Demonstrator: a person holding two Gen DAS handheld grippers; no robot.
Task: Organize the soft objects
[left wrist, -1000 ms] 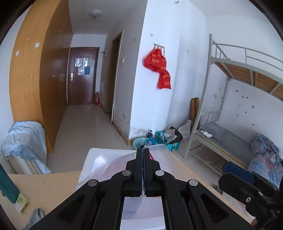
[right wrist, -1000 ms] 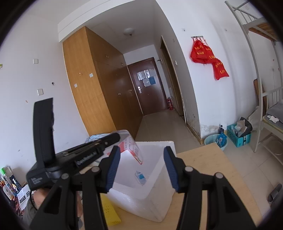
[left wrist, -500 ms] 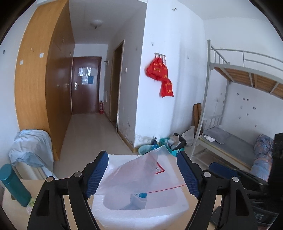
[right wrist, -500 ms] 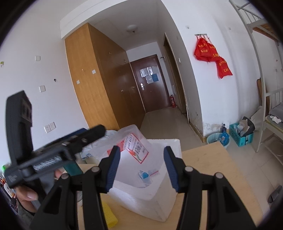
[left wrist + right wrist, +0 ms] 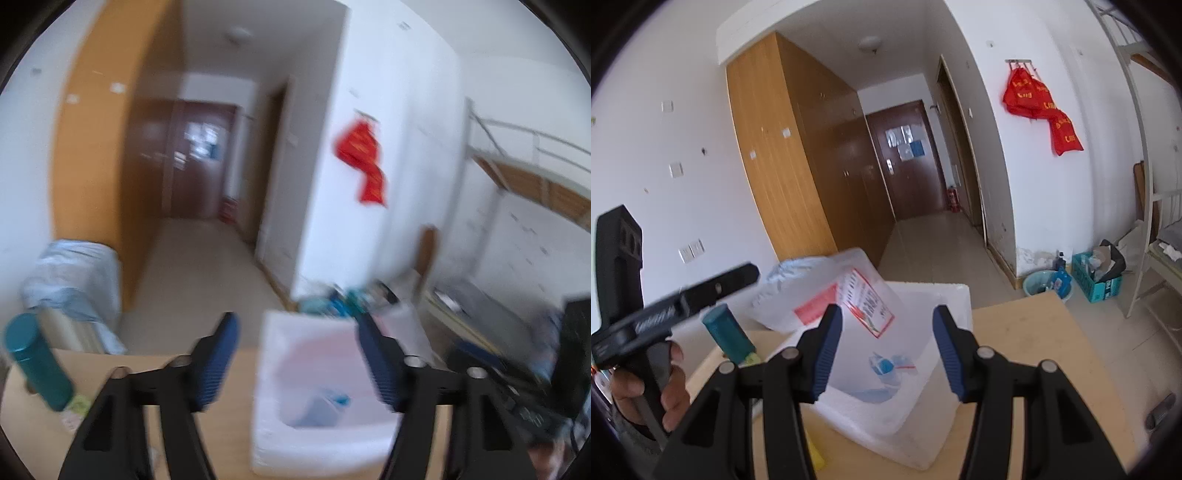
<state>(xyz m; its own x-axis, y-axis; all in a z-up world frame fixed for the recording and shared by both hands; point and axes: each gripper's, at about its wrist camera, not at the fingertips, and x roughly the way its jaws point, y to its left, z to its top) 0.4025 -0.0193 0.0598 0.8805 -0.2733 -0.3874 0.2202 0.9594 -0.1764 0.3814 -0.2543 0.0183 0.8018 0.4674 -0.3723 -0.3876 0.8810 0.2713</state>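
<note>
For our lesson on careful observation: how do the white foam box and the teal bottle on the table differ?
The foam box is white, blocky and open-topped; the teal bottle is a slim, capped cylinder. The box holds a clear plastic bag that sticks out of it; the bottle's contents cannot be seen. The box is far bulkier. Both stand on the wooden table.

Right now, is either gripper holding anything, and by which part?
Nothing is held. The left gripper has open jaws, just closing a little. The right gripper jaws are open. The plastic bag lies free in the foam box.
</note>
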